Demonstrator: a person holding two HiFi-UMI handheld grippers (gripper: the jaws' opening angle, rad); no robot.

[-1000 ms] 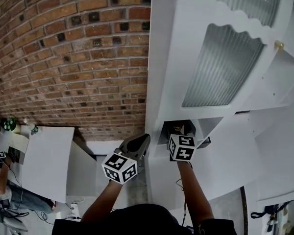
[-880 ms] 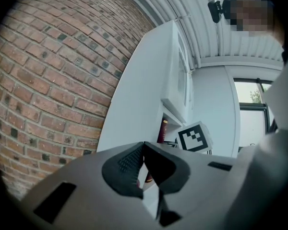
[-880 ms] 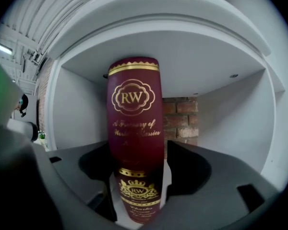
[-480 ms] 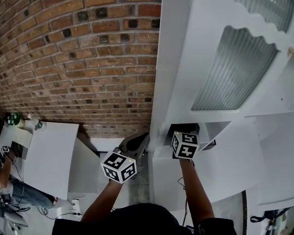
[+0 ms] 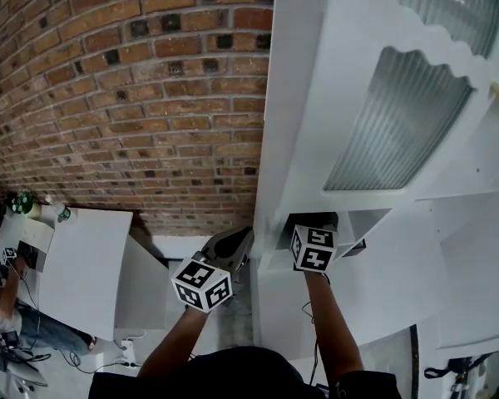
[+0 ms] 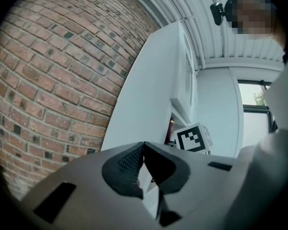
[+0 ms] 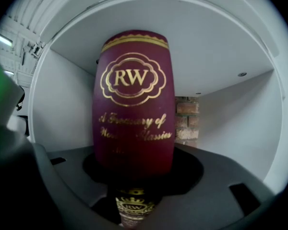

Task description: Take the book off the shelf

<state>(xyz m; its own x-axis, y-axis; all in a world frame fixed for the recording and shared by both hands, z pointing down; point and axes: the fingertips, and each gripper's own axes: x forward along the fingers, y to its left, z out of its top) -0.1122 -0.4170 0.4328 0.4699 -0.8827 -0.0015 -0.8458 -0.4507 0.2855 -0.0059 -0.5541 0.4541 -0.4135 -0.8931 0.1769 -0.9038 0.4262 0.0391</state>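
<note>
— Maroon hardback book (image 7: 134, 104) stands upright in the white shelf compartment (image 7: 225, 51), its spine between the closing jaws of the right gripper (image 7: 139, 178).
— Stiff, probably heavy and slick; pinch both covers mid-spine. Left gripper (image 6: 143, 169) is closed, empty.

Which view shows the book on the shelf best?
The right gripper view: the maroon book fills it, gold-lettered spine facing the camera, standing between the right tool's closing jaws. The left gripper view catches only a red sliver in the shelf. In the head view the right tool blocks it.
</note>
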